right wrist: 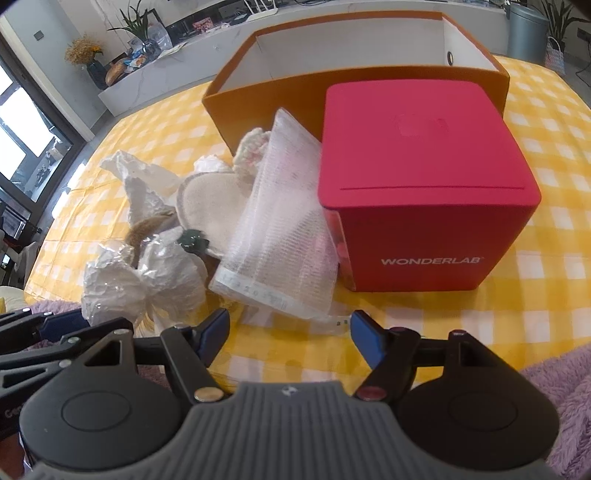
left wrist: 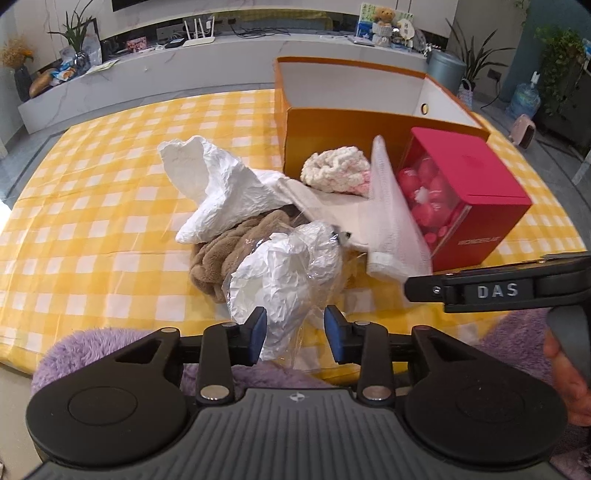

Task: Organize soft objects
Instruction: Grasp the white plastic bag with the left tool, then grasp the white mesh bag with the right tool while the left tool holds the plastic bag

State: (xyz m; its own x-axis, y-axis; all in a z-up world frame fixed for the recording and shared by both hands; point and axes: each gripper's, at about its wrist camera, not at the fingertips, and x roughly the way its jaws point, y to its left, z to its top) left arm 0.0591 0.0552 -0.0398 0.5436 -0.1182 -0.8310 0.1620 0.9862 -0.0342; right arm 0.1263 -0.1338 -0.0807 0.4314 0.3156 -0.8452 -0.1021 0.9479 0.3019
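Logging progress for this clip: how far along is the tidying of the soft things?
Barely begun, it seems. The orange box shows only bare white walls inside. Neither the left gripper nor the right gripper holds anything; both are open, the left around the plastic-wrapped paper bundle. The brown plush cloth, knitted piece and mesh bag still lie on the table.

Home living room: yellow checked tablecloth (left wrist: 92, 206), long TV shelf (left wrist: 221, 55) with router (left wrist: 199, 31), houseplants (left wrist: 75, 35), teddy bear (left wrist: 384, 16), water jug (left wrist: 524, 99).
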